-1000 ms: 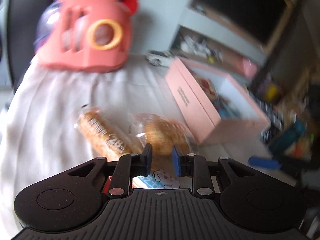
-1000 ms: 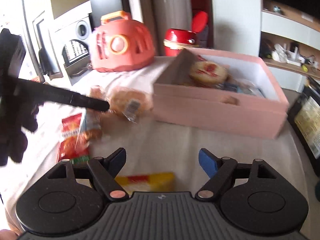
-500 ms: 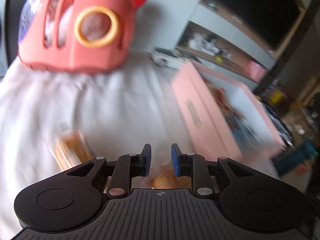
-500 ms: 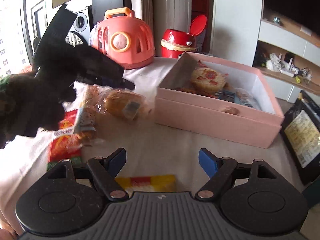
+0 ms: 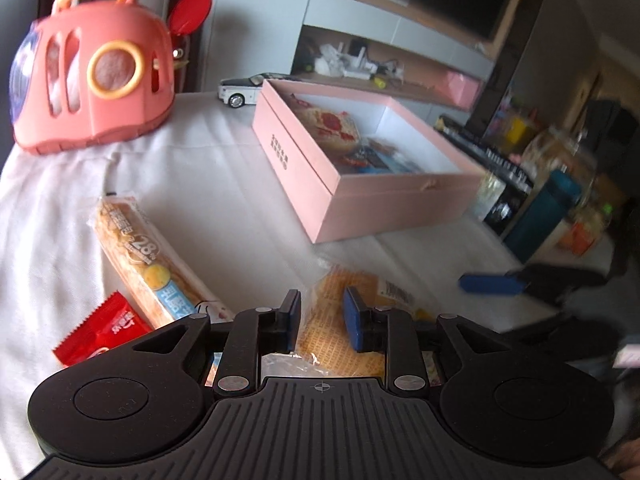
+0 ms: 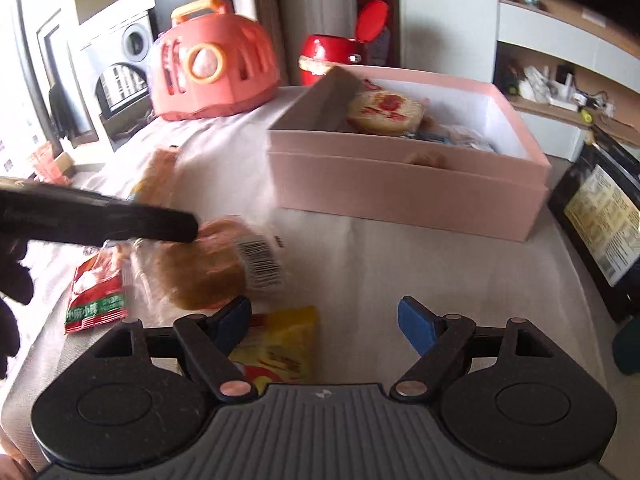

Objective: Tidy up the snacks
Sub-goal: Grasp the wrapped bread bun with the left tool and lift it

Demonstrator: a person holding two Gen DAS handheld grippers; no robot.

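Target item: wrapped round bread point(image 5: 340, 320), lying on the white-covered surface point(image 5: 224, 184) near the pink box point(image 5: 400, 196), not in it.
Left claw: left claw point(image 5: 322, 316) sits over the bread; I read its fingers as narrowly apart, one on each side of the wrapper. I cannot confirm that the pads are pressing it.
Right claw: right claw point(image 6: 324, 322) is spread wide and carries nothing; it hangs above a yellow snack packet point(image 6: 276, 344).
Step in hand: I judge this as securing the bread for transfer into the box.
Risk 1: the clear wrapper is loose and slippery. If I pinch film only, the bread may slide out on lift.
Risk 2: soft bread will crush under a hard clamp.
Risk 3: the box wall stands between bread and interior; a low carry would strike the rim.
Box contents: a round pastry with red print point(image 6: 384, 112) and other packets already fill part of the floor, so the free corner is limited.
Other snacks: long bread stick packet point(image 5: 148, 256) and red sachet point(image 5: 100, 330) lie just left of the claw, near enough to be dragged.
Surroundings: pink toy carrier point(image 5: 96, 72), toy car point(image 5: 244, 90) and red lidded pot point(image 6: 332, 58) stand at the far edge, well apart.
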